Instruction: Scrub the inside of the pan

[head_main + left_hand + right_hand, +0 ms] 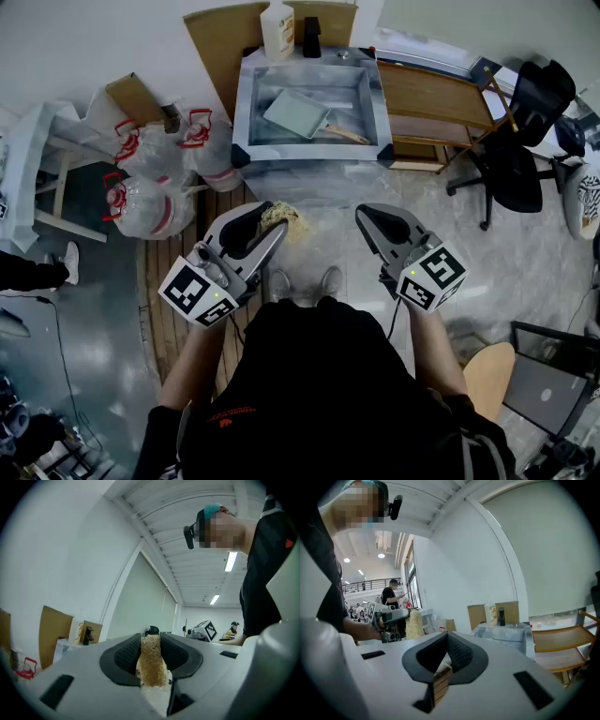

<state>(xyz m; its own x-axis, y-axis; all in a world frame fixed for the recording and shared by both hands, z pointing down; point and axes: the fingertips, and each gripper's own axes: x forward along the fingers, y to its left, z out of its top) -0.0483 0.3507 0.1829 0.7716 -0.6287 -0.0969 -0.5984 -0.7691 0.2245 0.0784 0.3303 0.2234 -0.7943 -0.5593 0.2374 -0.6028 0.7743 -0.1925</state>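
Note:
A grey square pan [298, 112] with a wooden handle lies in the steel sink [246, 94] ahead of me, well beyond both grippers. My left gripper [277, 230] is shut on a tan fibrous scrubber [281, 217], held at waist height over the floor. In the left gripper view the scrubber [151, 660] stands clamped between the dark pads of that gripper [151, 644]. My right gripper [367, 217] hovers level with it to the right. Its jaws [447, 641] are shut with nothing in them. The right gripper view also catches the scrubber [414, 623] and the sink [506, 632].
A dark bottle [311, 37] and a carton [277, 30] stand behind the sink, with cardboard sheets [225, 42] beside them. Tied plastic bags [155, 178] sit at the left on the floor. A wooden shelf [436, 98] and a black office chair [525, 131] are to the right.

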